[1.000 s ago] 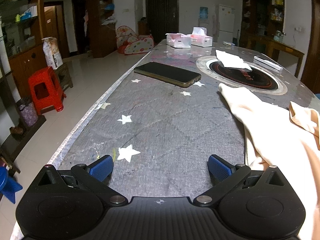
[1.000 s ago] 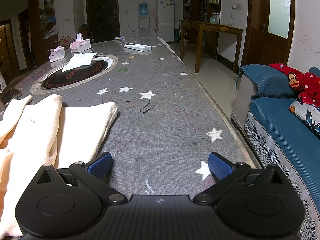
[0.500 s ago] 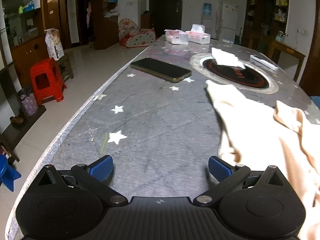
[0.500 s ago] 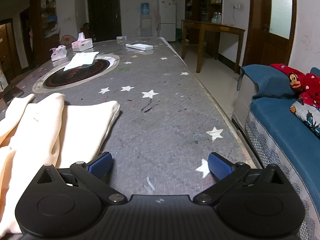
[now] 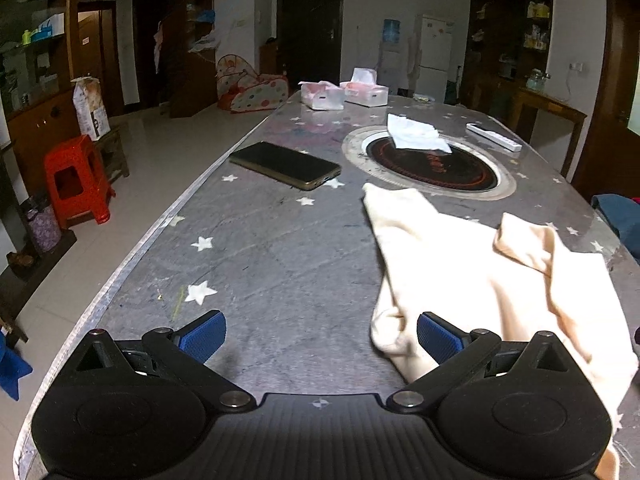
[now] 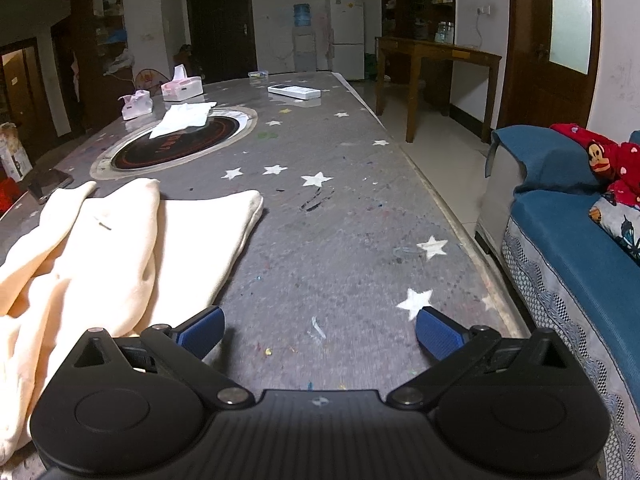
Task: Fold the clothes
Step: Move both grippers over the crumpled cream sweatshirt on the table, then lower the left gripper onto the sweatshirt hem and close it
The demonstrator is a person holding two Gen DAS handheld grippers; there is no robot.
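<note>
Both my grippers wide open, nothing held. Left gripper (image 5: 318, 334) low over table (image 5: 280, 248), its right finger touching edge of cream garment (image 5: 472, 264). Right gripper (image 6: 318, 330) w/ garment (image 6: 120, 240) beside its left finger. Garment lies rumpled on table, btwn the two.

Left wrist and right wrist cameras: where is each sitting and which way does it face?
Left wrist: on the left gripper, low over the table's left side, facing along it; open blue fingers show, phone ahead.
Right wrist: on the right gripper, facing along the right side; open fingers show, sofa beside.
Shared: cream garment, round cooktop.
</note>
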